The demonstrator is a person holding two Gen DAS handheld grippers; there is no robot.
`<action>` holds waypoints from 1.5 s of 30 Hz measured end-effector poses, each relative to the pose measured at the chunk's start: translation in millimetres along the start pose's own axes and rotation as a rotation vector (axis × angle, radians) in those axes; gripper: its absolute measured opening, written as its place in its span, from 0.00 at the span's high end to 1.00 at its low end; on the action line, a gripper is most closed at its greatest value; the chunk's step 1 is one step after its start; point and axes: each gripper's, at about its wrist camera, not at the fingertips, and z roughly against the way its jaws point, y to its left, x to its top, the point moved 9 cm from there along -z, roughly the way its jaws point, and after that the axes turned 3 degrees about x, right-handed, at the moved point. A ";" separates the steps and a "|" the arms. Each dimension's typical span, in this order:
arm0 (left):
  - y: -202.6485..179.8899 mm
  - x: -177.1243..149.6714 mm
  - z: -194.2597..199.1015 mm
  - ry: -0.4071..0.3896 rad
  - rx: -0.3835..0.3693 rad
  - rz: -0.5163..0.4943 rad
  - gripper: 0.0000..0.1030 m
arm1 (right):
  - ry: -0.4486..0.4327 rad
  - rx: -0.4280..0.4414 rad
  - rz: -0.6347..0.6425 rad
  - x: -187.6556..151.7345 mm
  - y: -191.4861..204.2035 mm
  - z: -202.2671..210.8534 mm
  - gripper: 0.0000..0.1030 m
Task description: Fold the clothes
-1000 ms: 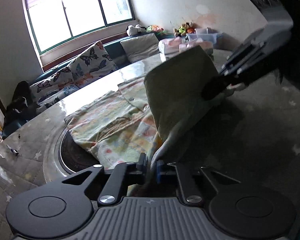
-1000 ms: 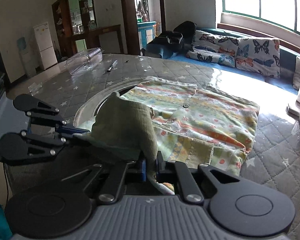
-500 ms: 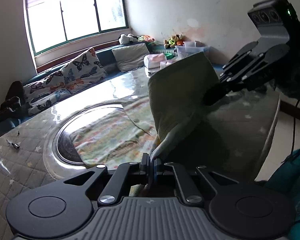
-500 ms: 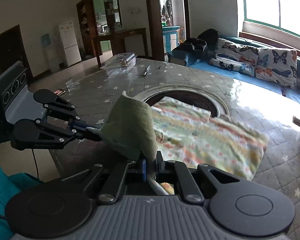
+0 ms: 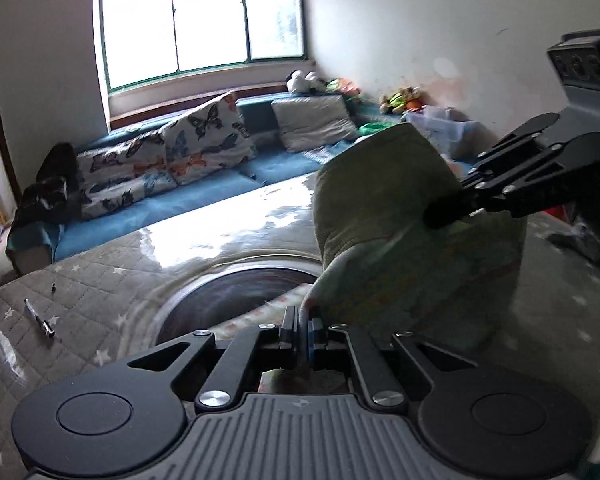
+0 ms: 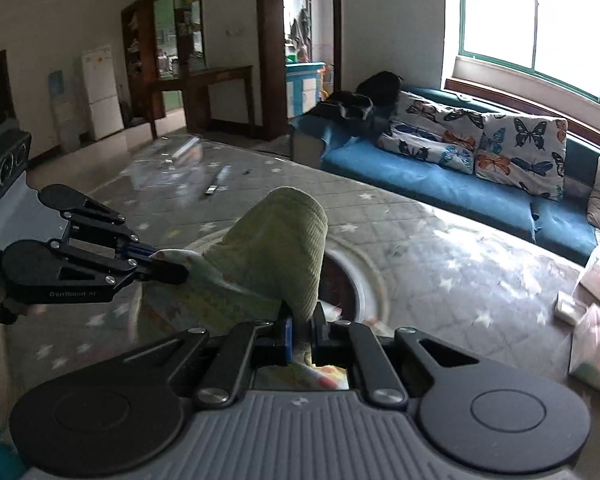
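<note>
Holding the garment [image 5: 384,216] off the table [image 5: 100,292], both grippers pinch it at once. Left wrist view: left gripper [image 5: 300,330] has its jaws together, clamped on a thin fold of cloth right at the tips; the cloth rises up and to the right from there. Right gripper [image 5: 446,214] comes in from the right edge, tips closed on the cloth further up. Green ribbed cuff sits on top between the two grips, patterned fabric hangs below it — the lower part trails down toward the round inset [image 5: 240,284] in the table, blurred. A pen [image 5: 40,320] lies on the table well to the left. Right wrist view: right gripper [image 6: 300,330] clamped on the cloth at its tips, cuff standing up just ahead of it. Left gripper [image 6: 168,268] enters from the left, closed on a patterned edge. The garment [image 6: 276,248] spans between them, so its held edge runs roughly left to right from one grip to the other, neither clearly nearer. Sofa [image 6: 440,168] with butterfly cushions [image 6: 520,148] behind. My read: mid-carry of a fold — next move depends on keeping that held edge taut and level while laying it back onto the table. Risk is the cloth slipping, both grips are shallow.
</note>
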 end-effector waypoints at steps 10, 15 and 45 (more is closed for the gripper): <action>47.3 -10.2 -110.0 0.187 0.062 0.093 0.91 | 0.099 -0.091 -0.132 -18.5 -59.6 -113.0 0.90; 55.6 -23.1 -119.6 0.209 0.090 0.125 0.81 | 0.066 -0.149 -0.180 -35.4 -79.4 -98.2 0.81; 18.4 9.3 -114.9 0.145 0.082 0.172 0.59 | -0.024 -0.228 -0.435 -89.2 -120.6 -55.5 0.96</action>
